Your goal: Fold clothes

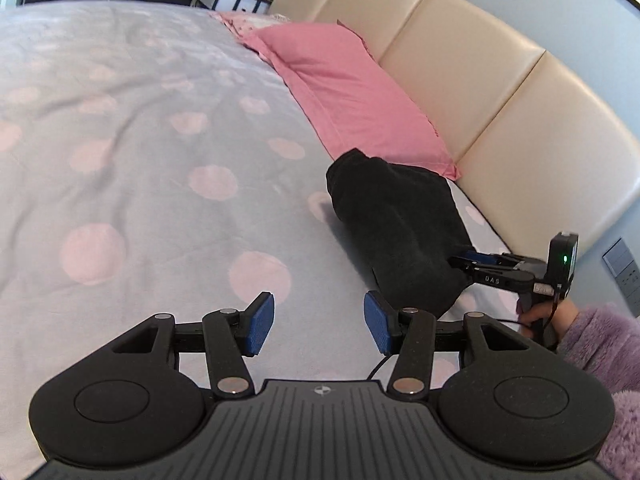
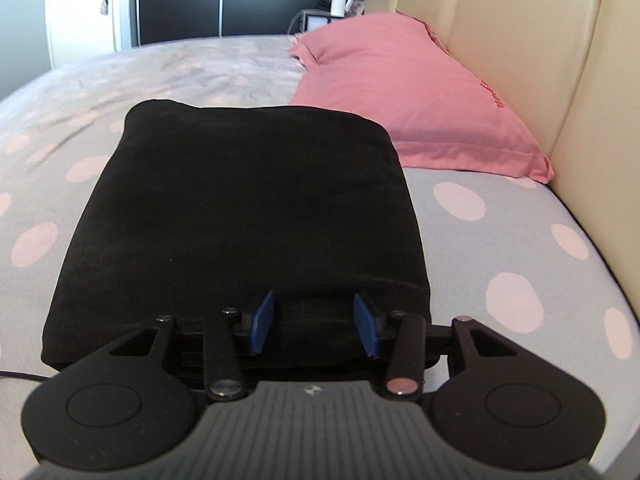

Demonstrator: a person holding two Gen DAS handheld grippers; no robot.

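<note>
You are looking at a black garment [image 2: 240, 216] lying folded into a neat block on the bed [image 1: 140, 152], seemingly finished, with your left hand-held gripper [image 1: 319, 322] and right hand-held gripper [image 2: 315, 322] both gaping wide, holding nothing.

On the bed [image 1: 120, 128] there is one folded black garment [image 2: 240, 216], near the headboard edge. There are two pink pillows: one [image 1: 352, 92] beside the garment and one more [image 1: 240, 26] behind it. Two grippers are seen, left [image 1: 319, 320] and right [image 2: 315, 322]. One headboard [image 1: 480, 80] has several panels.
</note>
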